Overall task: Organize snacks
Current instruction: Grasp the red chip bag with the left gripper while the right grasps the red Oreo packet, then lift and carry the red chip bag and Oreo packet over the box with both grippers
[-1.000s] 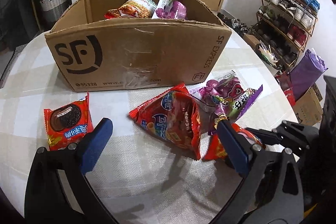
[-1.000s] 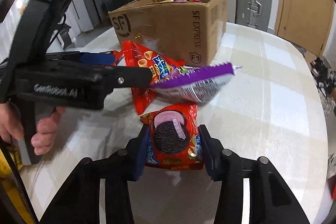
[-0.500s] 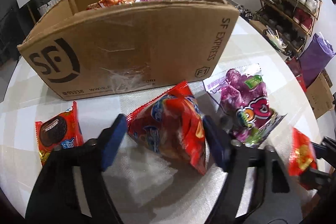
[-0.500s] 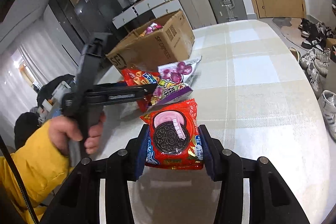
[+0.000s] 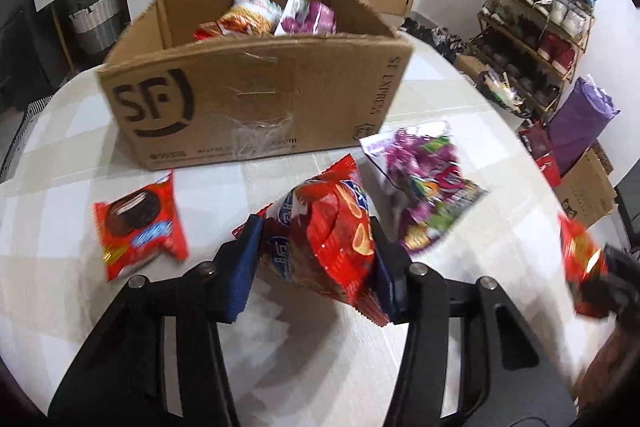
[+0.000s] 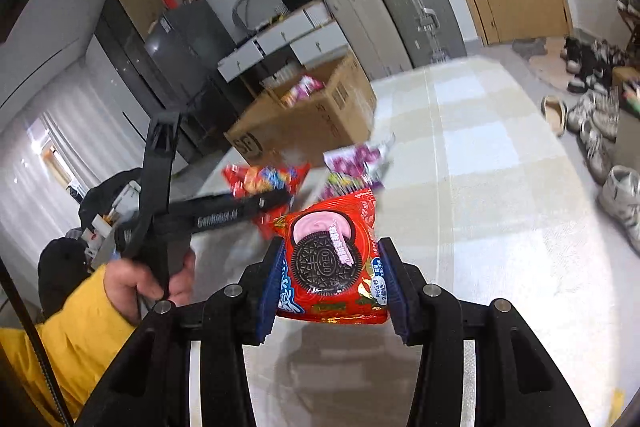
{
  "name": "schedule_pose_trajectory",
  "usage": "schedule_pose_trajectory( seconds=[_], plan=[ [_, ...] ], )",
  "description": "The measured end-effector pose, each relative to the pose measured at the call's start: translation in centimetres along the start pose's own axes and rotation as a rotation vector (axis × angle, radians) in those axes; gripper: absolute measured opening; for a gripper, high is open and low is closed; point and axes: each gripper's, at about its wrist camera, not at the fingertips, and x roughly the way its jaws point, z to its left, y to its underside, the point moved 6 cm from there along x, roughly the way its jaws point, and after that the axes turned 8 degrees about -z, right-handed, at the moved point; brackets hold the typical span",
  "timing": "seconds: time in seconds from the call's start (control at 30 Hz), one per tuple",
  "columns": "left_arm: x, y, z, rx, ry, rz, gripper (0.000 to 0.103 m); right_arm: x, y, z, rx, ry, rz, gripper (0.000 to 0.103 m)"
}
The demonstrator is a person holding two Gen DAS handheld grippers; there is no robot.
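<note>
- While the left gripper [image 5: 316,259] squeezes a red chip bag [image 5: 324,239] between its blue pads, the bag's long axis runs from its top corner, near the cardboard box [image 5: 256,99], down toward the camera, its lower end hanging past the right pad.
- The pads press the chip bag's two sides, so the jaws stand partly closed on it; whether it is lifted off the table [image 5: 320,367] I cannot tell.
- The right gripper [image 6: 332,287] is clamped on a red cookie pack [image 6: 334,259], which faces the camera with its printed cookie upright and its long axis running away from the camera.
- The pack sits raised above the table, a shadow beneath it.
- A purple candy bag [image 5: 424,187] lies on the table just beside the chip bag, on its right, tilted with its top toward the box.
- A second cookie pack [image 5: 140,223] lies flat to the left, apart from the gripper.
- The left view alone shows inside the box, where several snack bags [image 5: 268,15] already sit.
- The right view alone shows the hand [image 6: 152,283] in a yellow sleeve holding the left gripper.
</note>
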Motion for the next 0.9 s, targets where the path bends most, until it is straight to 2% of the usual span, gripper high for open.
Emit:
schedule_pose_trajectory(
  seconds=[0.07,0.17,0.27,0.4,0.57,0.73,0.9],
  plan=[
    [-2.1,0.0,-0.1,-0.009,0.007,-0.018,0.047,-1.5,-1.2,1.7,-0.043,-0.003,-0.031,0.046],
    [-6.5,0.4,1.0,-0.014,-0.043,-0.037,0.047,-4.0,-3.7,4.2,-0.11,0.006,-0.095,0.046],
    [-11.5,-0.2,2.5,-0.025,-0.067,-0.096,0.047,-6.0,-6.2,6.8,-0.145,-0.018,-0.125,0.046],
    [-17.8,-1.8,4.2,-0.051,-0.03,-0.163,0.047,-7.9,-9.5,11.0,-0.212,-0.038,-0.145,0.046],
    [-25.6,-4.1,6.5,-0.049,-0.044,-0.257,0.047,-10.5,-14.1,16.7,-0.304,-0.055,-0.202,0.046],
    [-32.8,-7.5,8.5,-0.056,-0.047,-0.33,0.048,-11.8,-19.0,20.7,-0.33,-0.079,-0.264,0.046],
    [-37.0,-9.1,9.9,-0.041,-0.079,-0.377,0.048,-10.8,-20.6,21.7,-0.294,-0.106,-0.273,0.046]
  ],
)
